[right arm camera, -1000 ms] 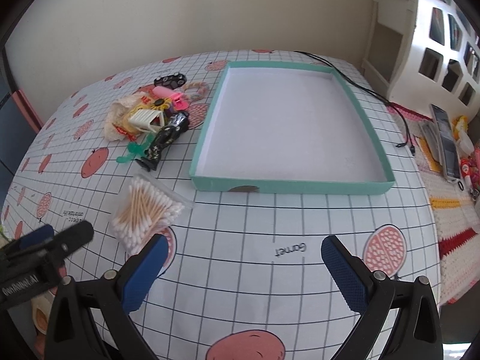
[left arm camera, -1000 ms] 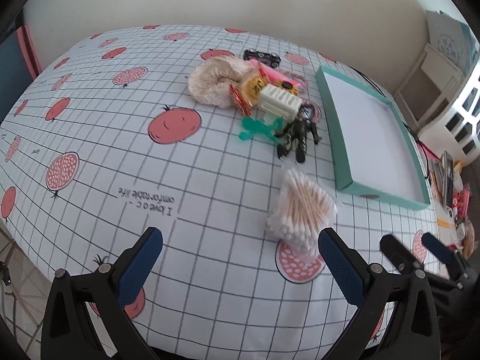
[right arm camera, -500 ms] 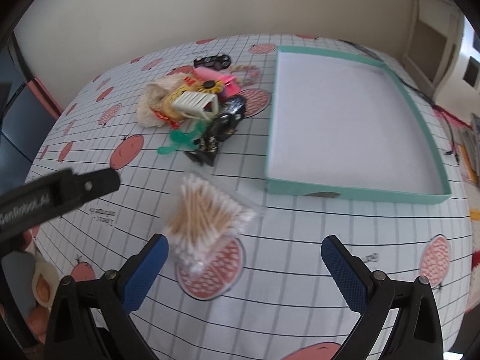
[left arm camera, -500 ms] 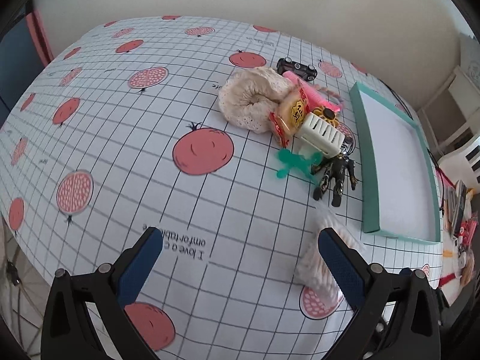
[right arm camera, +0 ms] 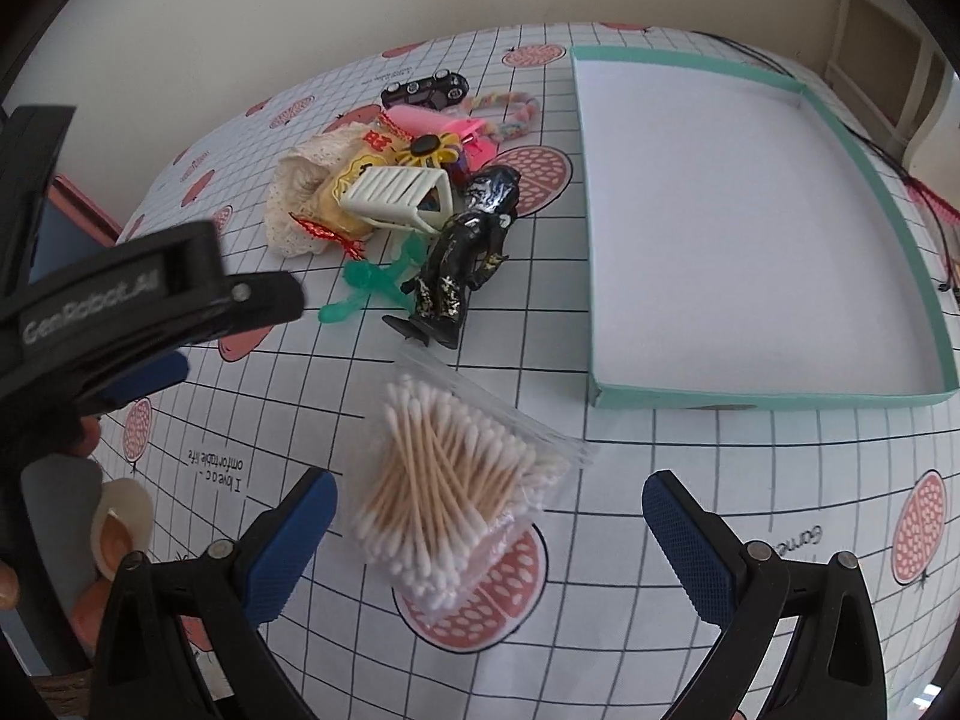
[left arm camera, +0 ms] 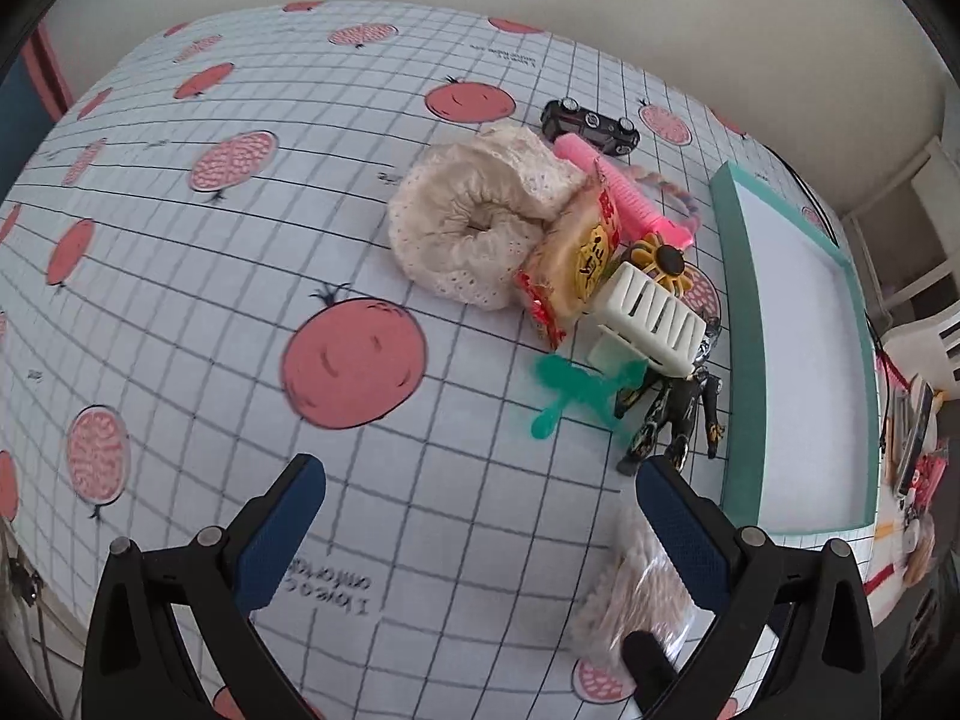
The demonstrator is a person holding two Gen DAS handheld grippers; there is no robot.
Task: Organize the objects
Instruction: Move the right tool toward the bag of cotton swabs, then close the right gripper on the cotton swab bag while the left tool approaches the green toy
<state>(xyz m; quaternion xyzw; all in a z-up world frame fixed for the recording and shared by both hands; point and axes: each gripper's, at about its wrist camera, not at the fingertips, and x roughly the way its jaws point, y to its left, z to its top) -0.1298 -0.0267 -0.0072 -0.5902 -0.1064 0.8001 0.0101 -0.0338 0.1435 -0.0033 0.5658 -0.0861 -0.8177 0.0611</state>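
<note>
The left gripper [left arm camera: 480, 531] hangs wide open over the checked table [left arm camera: 180, 300], empty. A heap of toys [right arm camera: 420, 180] lies at center. The right gripper [right arm camera: 489, 531], also wide open, frames a bag of cotton swabs [right arm camera: 450, 492] near the teal tray [right arm camera: 900, 240].

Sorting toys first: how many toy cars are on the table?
1. A black toy car lies at the far edge of the pile, behind the pink comb. Others may be hidden under the pile.
</note>
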